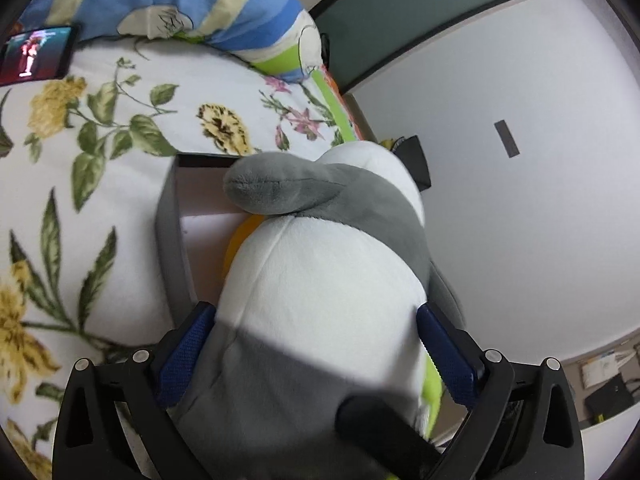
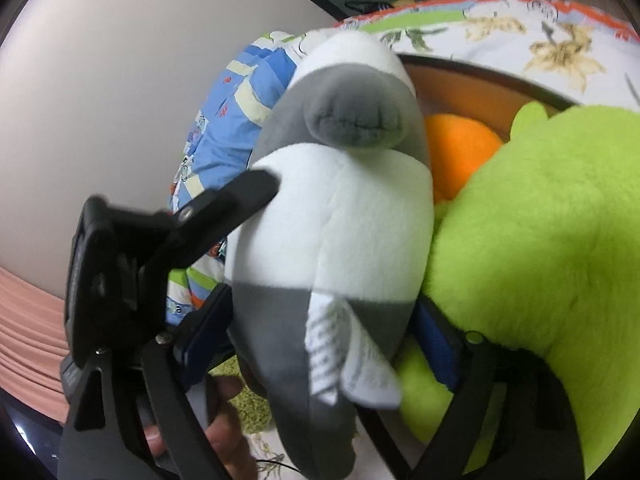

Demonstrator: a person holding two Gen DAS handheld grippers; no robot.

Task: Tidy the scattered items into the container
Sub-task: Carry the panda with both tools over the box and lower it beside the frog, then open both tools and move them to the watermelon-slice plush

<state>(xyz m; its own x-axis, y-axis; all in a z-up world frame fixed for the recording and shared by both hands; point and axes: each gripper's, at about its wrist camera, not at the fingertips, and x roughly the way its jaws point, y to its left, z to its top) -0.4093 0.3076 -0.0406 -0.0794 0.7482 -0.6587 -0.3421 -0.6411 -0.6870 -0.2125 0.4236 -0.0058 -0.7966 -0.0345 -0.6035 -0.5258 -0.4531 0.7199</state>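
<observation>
Right now my left gripper (image 1: 316, 344) is spread wide, its blue pads (image 1: 182, 354) pressed against both sides of a grey and white plush toy (image 1: 320, 280) that it grips above the open box (image 1: 172, 216) on the flowered bedspread (image 1: 100, 128). On the right wrist view, my right gripper (image 2: 320, 336) is clamped on the same plush toy (image 2: 336, 216), whose sewn-in label (image 2: 340, 356) hangs between the fingers. A green plush (image 2: 540, 264) presses against that toy's side, with an orange one (image 2: 456, 148) behind it inside the box (image 2: 480, 72).
</observation>
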